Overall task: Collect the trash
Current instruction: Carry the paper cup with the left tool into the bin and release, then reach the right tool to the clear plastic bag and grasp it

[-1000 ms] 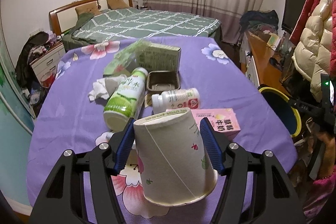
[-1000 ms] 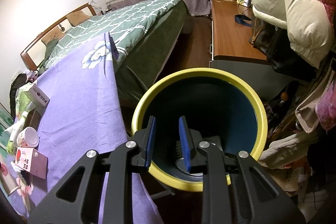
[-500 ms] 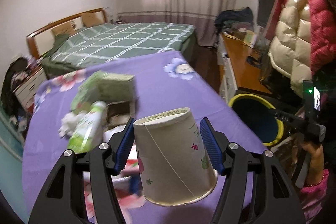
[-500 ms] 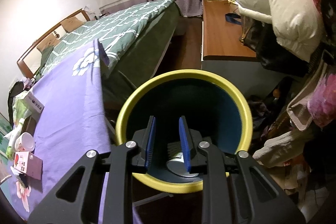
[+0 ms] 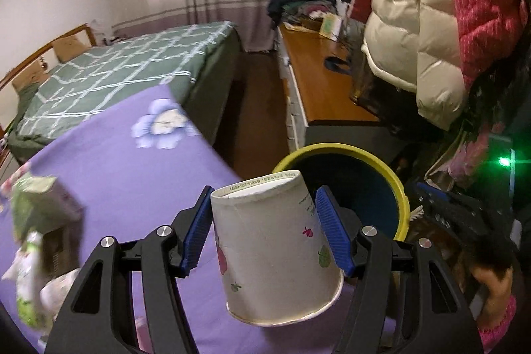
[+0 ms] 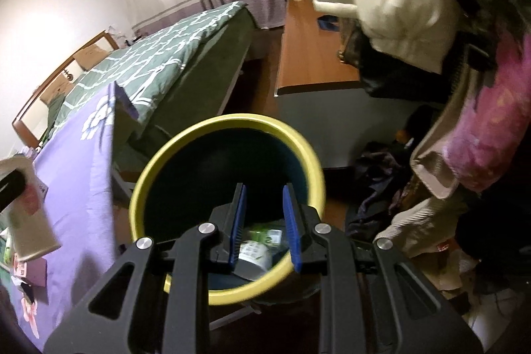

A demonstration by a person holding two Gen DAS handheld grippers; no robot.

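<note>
One paper cup (image 5: 272,241) clamped in left jaws, right jaws parted, empty, over bin (image 6: 225,128) holding wrappers (image 6: 262,241).

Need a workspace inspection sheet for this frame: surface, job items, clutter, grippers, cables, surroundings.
Surface: purple floral cloth over the table.
Job's things: paper cup held upside down; yellow-rimmed bin beside the table, some trash inside.
Clutter: green carton, blurred bottle on the cloth.
Grippers: left gripper shut on the cup; right gripper empty, jaws slightly apart, over the bin.
Cables: nothing seen.
Surroundings: bed, wooden desk, hanging coats.
</note>
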